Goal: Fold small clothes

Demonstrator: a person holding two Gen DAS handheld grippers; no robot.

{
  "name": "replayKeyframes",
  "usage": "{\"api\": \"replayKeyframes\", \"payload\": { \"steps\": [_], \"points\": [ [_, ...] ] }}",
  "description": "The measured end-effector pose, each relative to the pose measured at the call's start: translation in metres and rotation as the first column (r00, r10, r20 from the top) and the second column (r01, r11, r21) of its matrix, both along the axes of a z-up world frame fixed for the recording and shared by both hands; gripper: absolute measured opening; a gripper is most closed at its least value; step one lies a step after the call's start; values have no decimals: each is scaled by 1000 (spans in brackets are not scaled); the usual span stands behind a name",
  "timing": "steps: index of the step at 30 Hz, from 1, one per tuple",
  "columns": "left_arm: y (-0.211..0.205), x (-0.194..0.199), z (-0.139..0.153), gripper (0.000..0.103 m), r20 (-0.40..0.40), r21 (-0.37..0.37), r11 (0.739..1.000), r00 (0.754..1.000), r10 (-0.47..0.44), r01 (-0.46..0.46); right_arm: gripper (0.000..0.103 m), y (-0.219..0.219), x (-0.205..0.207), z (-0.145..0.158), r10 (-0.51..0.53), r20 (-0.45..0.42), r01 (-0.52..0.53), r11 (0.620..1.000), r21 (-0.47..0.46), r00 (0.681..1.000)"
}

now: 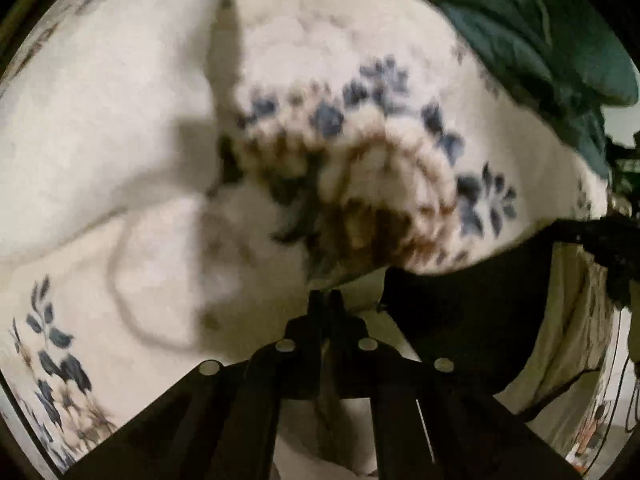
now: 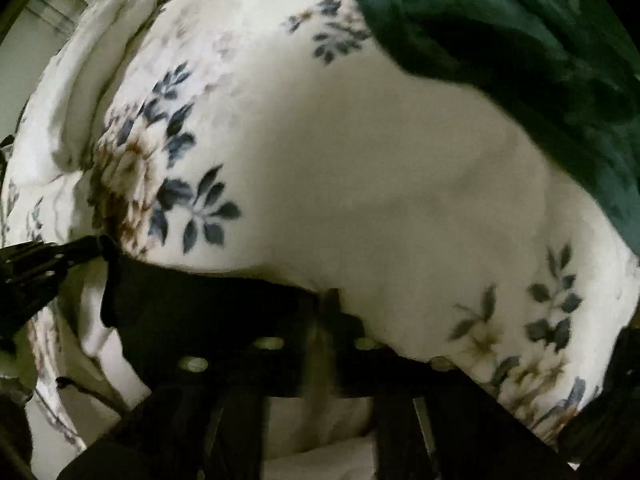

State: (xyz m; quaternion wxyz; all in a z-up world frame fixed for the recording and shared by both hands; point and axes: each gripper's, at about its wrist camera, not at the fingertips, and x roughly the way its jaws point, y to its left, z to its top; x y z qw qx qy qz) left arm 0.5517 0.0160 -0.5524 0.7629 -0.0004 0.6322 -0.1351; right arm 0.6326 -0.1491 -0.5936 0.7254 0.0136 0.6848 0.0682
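Looking along the left gripper (image 1: 326,300), I see its fingers drawn close together with a thin edge of fabric seeming to run down between them, though blur keeps me from being sure whose edge it is. A black garment (image 1: 460,320) hangs just to the right, stretched toward the other gripper at the right edge, above a white floral blanket (image 1: 120,120) with a green cloth (image 1: 540,32) heaped beyond. If the left pinch has only a sliver, the corner could slip out as the garment is carried over, and the fold would collapse. From the right view, the right gripper (image 2: 328,304) sits against the garment's (image 2: 208,312) top edge, fingers narrow and apparently pinching it, though darkness and blur hide the contact itself. The garment spans left to the left gripper (image 2: 102,250), which clamps its far corner, so the piece is held taut in the air over the blanket (image 2: 360,180), near the green cloth (image 2: 500,40). Pulling the hands further apart could tear one corner free; uneven lowering could set it down skewed or snag the soft blanket.
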Motion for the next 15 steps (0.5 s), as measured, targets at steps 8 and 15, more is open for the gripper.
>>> {"api": "replayKeyframes", "payload": {
  "steps": [8, 15],
  "points": [
    [1, -5, -2, 5, -34, 25, 1000, 999, 18, -17, 13, -12, 7, 4, -57, -38, 60, 996, 61, 998],
    [-9, -8, -7, 26, -55, 68, 998, 999, -2, 5, 43, -1, 11, 3, 7, -58, -6, 1000, 17, 998]
  ]
}}
